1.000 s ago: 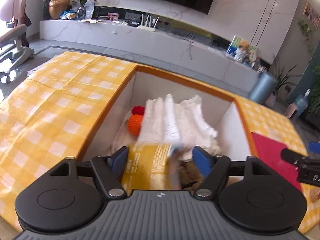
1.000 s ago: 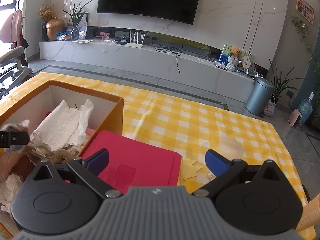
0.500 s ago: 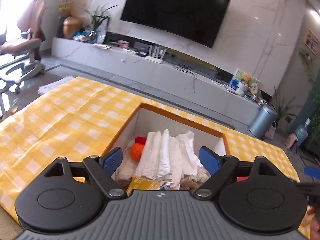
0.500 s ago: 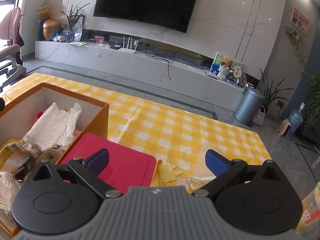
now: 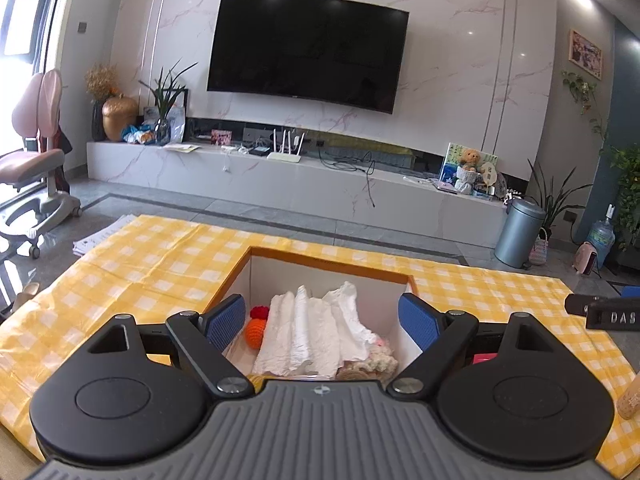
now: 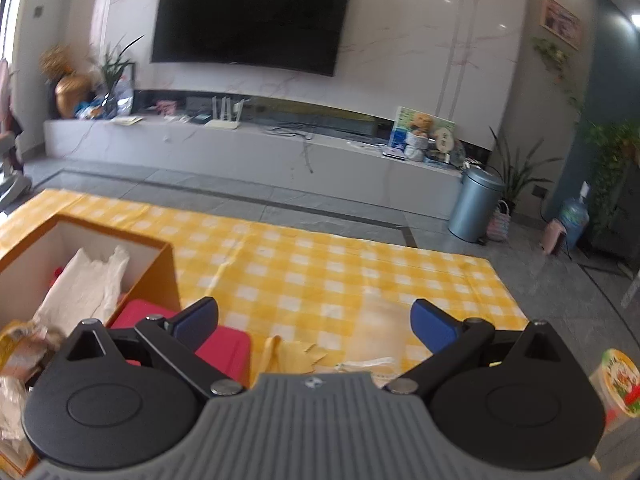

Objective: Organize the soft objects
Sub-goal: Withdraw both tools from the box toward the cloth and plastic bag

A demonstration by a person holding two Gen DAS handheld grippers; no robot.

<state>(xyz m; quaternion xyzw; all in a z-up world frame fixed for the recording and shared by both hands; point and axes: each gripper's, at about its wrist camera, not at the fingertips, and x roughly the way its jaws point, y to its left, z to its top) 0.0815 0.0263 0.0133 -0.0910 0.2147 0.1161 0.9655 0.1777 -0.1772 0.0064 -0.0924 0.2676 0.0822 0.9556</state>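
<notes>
Left tongs [image 5: 322,316] spread wide, nothing between the pads, above the orange box [image 5: 328,261]. Its jaws have just been opening. Box holds crumpled white cloth [image 5: 316,330] and an orange knit ball [image 5: 256,332] at left. Right tongs [image 6: 314,320] wide apart, empty, over the yellow-checked tabletop [image 6: 320,272]; red lid [image 6: 224,350] just right of the box.

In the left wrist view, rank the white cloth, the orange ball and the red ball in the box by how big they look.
1. white cloth, by far the largest
2. orange ball
3. red ball, partly hidden behind the orange one, so its full size is unsure
</notes>
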